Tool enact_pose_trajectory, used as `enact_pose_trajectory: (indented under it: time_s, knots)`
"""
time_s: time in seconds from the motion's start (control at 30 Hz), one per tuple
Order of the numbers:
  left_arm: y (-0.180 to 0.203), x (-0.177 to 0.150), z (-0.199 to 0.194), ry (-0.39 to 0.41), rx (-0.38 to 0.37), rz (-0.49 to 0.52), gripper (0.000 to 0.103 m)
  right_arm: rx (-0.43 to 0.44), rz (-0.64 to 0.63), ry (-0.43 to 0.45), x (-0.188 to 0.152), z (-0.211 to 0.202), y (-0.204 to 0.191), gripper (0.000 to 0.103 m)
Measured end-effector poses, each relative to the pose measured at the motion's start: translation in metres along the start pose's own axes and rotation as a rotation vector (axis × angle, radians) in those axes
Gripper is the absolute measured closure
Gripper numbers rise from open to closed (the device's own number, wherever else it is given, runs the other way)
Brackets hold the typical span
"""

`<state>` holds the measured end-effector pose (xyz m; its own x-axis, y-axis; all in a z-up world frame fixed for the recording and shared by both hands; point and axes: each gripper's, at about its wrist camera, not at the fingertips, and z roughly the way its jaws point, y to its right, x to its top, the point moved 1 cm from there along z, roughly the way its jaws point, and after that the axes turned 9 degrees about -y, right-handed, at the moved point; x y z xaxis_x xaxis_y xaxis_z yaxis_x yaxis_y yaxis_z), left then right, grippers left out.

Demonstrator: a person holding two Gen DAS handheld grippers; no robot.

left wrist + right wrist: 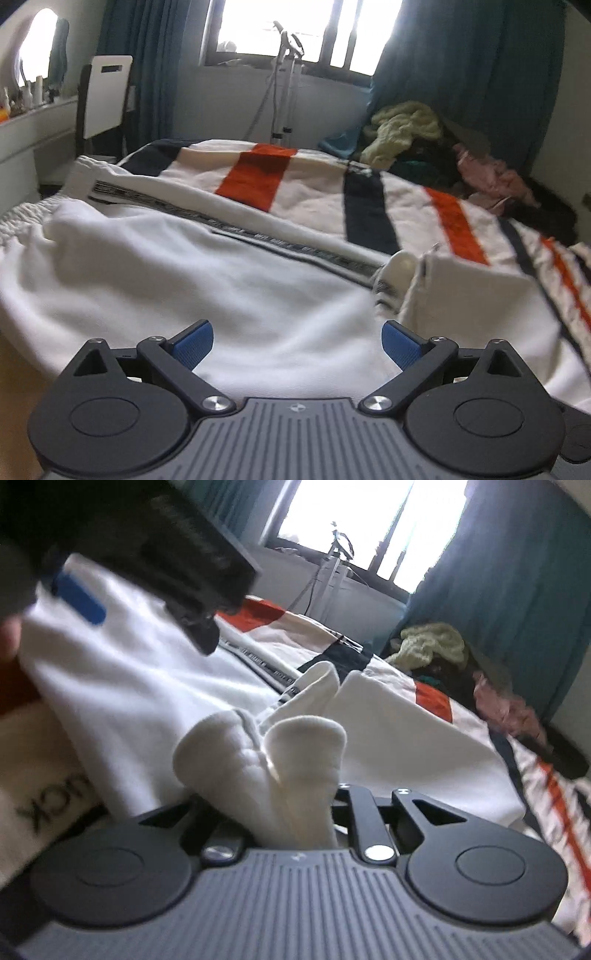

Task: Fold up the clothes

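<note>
A white garment [184, 266] [122, 672] with a black-and-white tape stripe [258, 236] lies spread on the bed. In the left wrist view my left gripper [297, 326] hovers just above it, open, with nothing between its blue pads [194, 347]. In the right wrist view my right gripper [295, 823] is shut on a bunched fold of the white garment [266, 753], which sticks up out of the jaws and hides the fingertips. The left gripper [140, 616] shows at the upper left of that view, over the white cloth.
A cream blanket with orange and navy stripes [258, 173] covers the bed. A pile of loose clothes [406, 129] [432, 642] sits at its far right corner by teal curtains. A chair [105, 96] and a steamer stand [284, 85] stand beyond, under the window.
</note>
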<state>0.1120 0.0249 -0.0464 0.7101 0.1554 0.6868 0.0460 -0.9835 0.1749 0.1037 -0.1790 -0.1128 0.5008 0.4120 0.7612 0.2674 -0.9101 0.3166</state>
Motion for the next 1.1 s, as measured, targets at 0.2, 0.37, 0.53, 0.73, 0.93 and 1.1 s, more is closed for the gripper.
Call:
enact_pose_trajectory:
  time_s: [0.2,0.37,0.53,0.73,0.93,1.1]
  knots:
    - [-0.004,-0.004,0.002,-0.017,-0.149,-0.083,0.004,0.134,0.097,-0.075,0.01,-0.025,0.008,0.053]
    - [-0.006,-0.012,0.003,-0.077,-0.304,-0.152,0.005,0.327,0.291,-0.098,-0.003,-0.078,0.027,0.021]
    - [0.005,-0.025,0.006,-0.155,-0.446,-0.156,0.006,0.267,0.513,-0.084,-0.023,-0.121,0.074,0.021]
    - [0.036,-0.037,0.011,-0.172,-0.512,-0.049,0.013,-0.054,0.634,-0.096,-0.035,-0.113,0.12,0.021]
    - [0.061,-0.046,0.028,-0.184,-0.419,0.071,0.045,-0.112,0.794,-0.148,-0.06,-0.084,0.141,0.021]
    - [0.054,-0.046,0.029,-0.147,-0.404,0.064,0.079,-0.075,0.842,-0.156,-0.066,-0.068,0.146,0.021]
